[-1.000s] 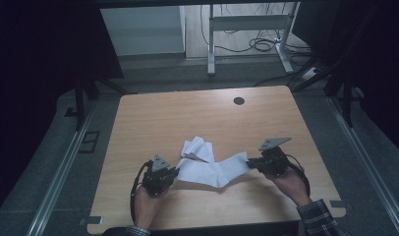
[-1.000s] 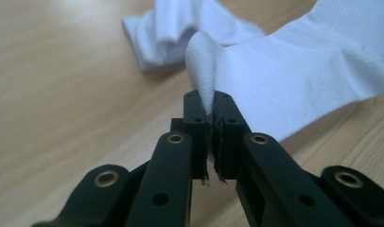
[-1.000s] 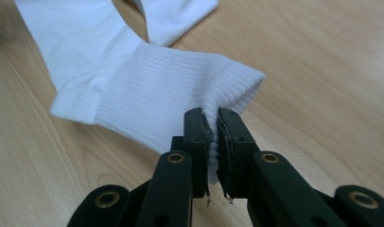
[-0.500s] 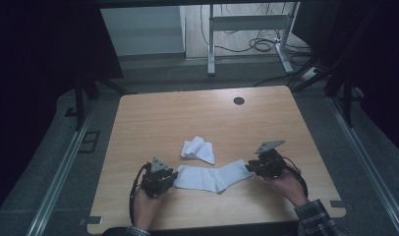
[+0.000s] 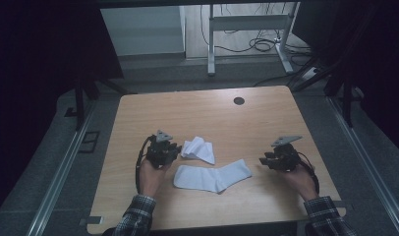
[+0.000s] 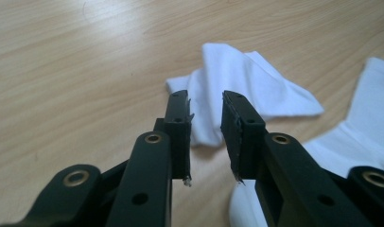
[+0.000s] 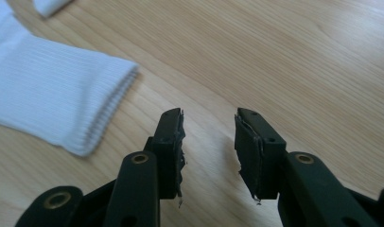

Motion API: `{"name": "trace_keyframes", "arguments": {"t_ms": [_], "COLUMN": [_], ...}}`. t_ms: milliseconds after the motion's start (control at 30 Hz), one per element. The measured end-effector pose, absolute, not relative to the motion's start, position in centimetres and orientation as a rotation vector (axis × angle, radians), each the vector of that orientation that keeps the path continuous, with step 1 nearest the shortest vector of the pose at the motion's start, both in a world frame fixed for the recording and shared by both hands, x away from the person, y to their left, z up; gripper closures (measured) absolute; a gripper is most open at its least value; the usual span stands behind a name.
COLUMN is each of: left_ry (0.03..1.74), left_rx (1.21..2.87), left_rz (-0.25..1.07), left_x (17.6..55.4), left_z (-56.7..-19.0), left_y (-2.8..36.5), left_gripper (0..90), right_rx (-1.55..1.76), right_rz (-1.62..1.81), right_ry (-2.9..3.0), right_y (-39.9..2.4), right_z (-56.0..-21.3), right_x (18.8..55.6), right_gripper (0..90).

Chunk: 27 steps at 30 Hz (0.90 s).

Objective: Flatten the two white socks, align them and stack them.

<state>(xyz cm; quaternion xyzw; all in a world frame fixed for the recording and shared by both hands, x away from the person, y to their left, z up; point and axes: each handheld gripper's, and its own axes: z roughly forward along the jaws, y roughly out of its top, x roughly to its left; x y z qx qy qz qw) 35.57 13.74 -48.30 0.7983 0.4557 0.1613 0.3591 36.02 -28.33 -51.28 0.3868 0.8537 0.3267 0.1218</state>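
A white sock lies flat on the wooden table, toe to the left and ribbed cuff to the right. A second, crumpled white sock sits just behind it. My left gripper points at the crumpled sock from its left. Its jaws opened off the flat sock, have just closed a little and stand open on nothing. My right gripper hovers to the right of the cuff. Its jaws have just been opening and nothing is between them.
A dark round cable hole sits near the table's far edge. Metal rails run along both sides of the table. Beyond the table stands a white table frame with cables on the floor.
Both grippers have let go of the sock they held stretched between them; it now lies flat. The left gripper moved back and up toward the crumpled sock, the right drew off to the right.
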Motion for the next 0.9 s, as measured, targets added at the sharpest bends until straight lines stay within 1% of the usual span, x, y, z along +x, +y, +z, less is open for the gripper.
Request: {"name": "trace_keyframes", "arguments": {"t_ms": [233,400,467,567,633,667,900], "left_ry": [1.230,1.244,1.241,1.236,1.234,1.231,1.216], "left_rx": [2.088,2.105,2.117,2.124,2.126,2.127,2.087], "left_rz": [0.389,0.359,0.349,0.344,0.357,0.356,0.374], "left_x": [38.3,38.8,38.8,38.7,38.7,38.7,38.6], "left_z": [-50.5,-51.8,-52.2,-52.5,-52.2,-52.0,-50.0], "left_y": [12.7,12.2,12.1,11.9,11.8,11.8,11.9], "left_gripper": [73.5,70.1,70.3,74.3,81.0,82.0,83.1], "right_rx": [1.163,1.155,1.153,1.146,1.142,1.142,1.142], "right_rz": [0.929,0.920,0.917,0.914,0.913,0.914,0.917], "right_ry": [2.484,2.490,2.491,2.490,2.491,2.491,2.489], "right_y": [-29.7,-30.0,-29.9,-29.8,-29.8,-29.8,-29.9], "right_z": [-52.1,-52.4,-52.4,-52.5,-52.5,-52.5,-52.5], "right_x": [36.6,36.7,36.7,36.6,36.6,36.6,36.6], "right_gripper": [58.4,56.8,55.9,55.5,55.5,55.4,55.0]}}
